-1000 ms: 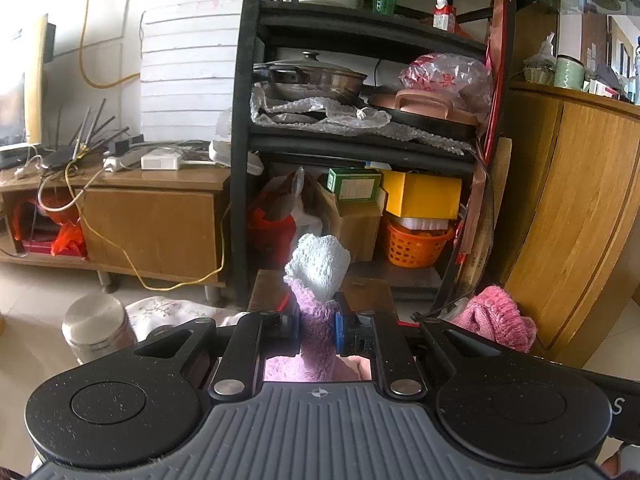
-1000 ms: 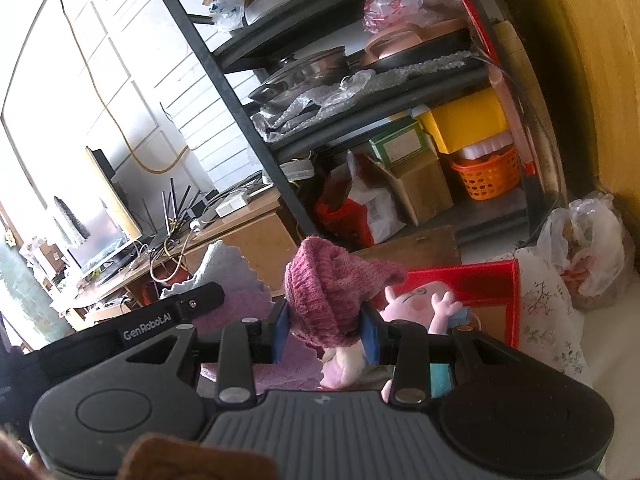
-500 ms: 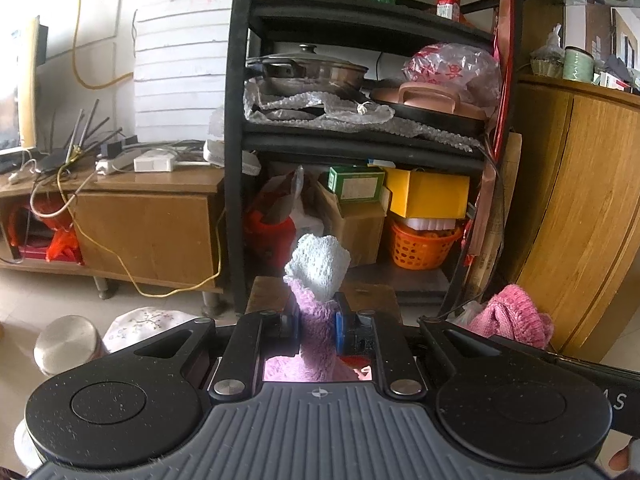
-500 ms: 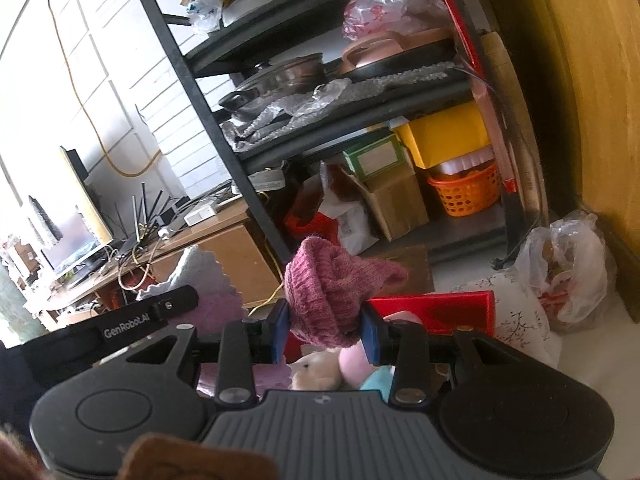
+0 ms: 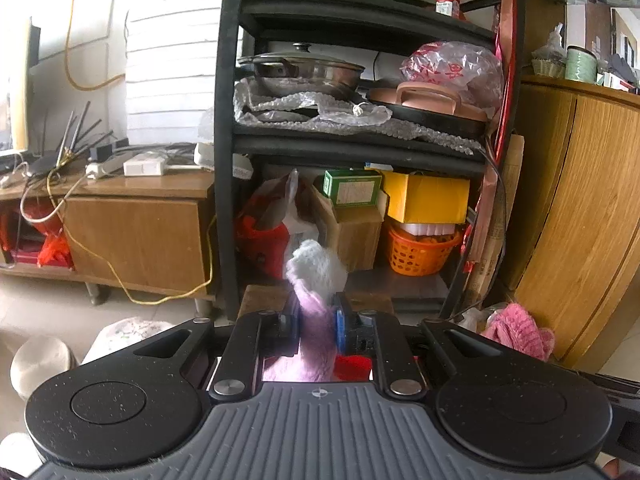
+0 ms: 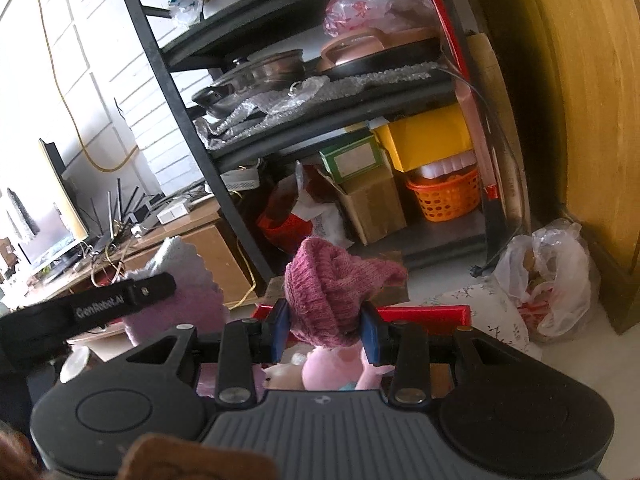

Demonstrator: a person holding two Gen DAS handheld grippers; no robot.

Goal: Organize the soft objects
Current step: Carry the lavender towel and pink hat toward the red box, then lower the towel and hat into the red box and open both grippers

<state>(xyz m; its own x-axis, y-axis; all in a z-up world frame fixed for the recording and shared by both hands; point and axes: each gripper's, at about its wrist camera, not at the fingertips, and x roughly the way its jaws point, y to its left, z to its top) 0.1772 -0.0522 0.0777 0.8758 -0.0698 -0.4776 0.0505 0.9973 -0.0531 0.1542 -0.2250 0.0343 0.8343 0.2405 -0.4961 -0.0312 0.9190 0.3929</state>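
My left gripper (image 5: 317, 322) is shut on a lilac and pale mint knitted cloth (image 5: 314, 284), whose top sticks up past the blue pads. The same cloth (image 6: 176, 296) shows at the left of the right wrist view, beside the left gripper's arm. My right gripper (image 6: 325, 330) is shut on a dark pink knitted hat (image 6: 330, 284). That hat (image 5: 516, 330) also appears low at the right of the left wrist view. Below the right gripper lies a red box (image 6: 424, 314) holding a pink plush toy (image 6: 332, 372).
A black shelf rack (image 5: 226, 140) stands ahead with pots, cardboard boxes and an orange basket (image 5: 418, 252). A low wooden cabinet (image 5: 136, 232) with cables is at the left, a wooden cupboard (image 5: 584, 216) at the right. A plastic bag (image 6: 548, 276) lies on the floor.
Both grippers have drifted across the room with their cloths still held; the shelf rack has slid left in the left wrist view. The plush toy has sunk lower under the right gripper.
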